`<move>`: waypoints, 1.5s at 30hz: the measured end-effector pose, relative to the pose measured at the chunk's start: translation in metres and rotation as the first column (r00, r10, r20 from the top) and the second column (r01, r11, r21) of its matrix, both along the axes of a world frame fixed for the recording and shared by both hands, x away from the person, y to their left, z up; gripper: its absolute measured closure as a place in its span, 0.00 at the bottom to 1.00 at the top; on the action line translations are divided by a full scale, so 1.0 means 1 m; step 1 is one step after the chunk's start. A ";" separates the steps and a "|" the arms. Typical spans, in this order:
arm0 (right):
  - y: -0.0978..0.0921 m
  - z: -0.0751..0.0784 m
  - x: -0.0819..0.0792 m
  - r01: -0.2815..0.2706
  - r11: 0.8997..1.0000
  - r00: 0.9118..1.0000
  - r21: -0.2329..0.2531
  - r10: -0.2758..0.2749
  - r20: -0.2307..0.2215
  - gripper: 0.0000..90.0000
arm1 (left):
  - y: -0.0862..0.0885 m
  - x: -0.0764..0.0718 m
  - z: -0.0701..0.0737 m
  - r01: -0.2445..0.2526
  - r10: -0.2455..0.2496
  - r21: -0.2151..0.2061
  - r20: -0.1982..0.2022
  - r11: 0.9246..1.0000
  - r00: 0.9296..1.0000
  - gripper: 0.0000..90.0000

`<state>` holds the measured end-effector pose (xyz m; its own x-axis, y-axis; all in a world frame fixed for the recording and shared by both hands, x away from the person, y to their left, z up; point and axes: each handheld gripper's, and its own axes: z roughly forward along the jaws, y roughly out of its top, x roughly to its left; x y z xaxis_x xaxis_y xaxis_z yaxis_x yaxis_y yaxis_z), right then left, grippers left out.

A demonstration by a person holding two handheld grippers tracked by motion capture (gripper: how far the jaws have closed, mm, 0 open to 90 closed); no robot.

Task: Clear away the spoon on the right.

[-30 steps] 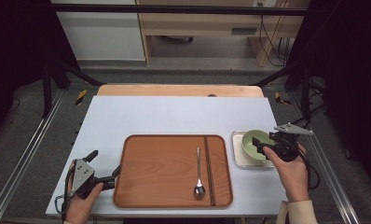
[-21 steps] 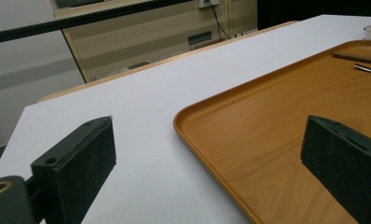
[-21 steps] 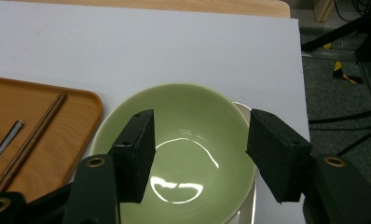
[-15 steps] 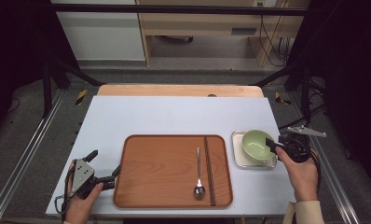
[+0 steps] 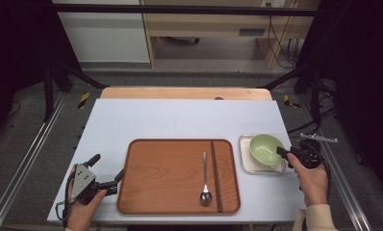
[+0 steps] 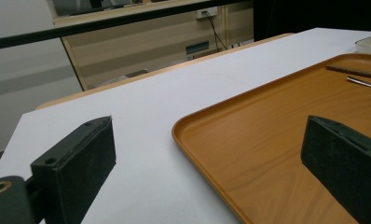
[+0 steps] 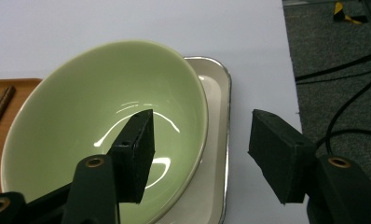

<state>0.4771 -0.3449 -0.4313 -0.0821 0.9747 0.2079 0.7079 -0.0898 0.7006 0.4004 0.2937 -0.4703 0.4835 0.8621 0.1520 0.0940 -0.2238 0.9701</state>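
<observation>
I have the right gripper [image 7: 200, 154] open astride the green bowl [image 7: 81, 121]'s three o'clock rim, bowl resting in its small tray [image 7: 218, 140] on the desk, so closing the fingers comes next.

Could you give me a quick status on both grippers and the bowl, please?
Right gripper open, jaws straddling the green bowl rim. Bowl sits in the small white tray. Left gripper open beside the wooden tray. Nothing in the way.
</observation>
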 end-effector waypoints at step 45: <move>0.012 -0.009 0.015 0.000 1.000 0.990 -0.002 -0.001 -0.139 0.75 | 0.002 -0.004 0.003 -0.034 0.034 -0.014 0.039 0.999 0.999 0.04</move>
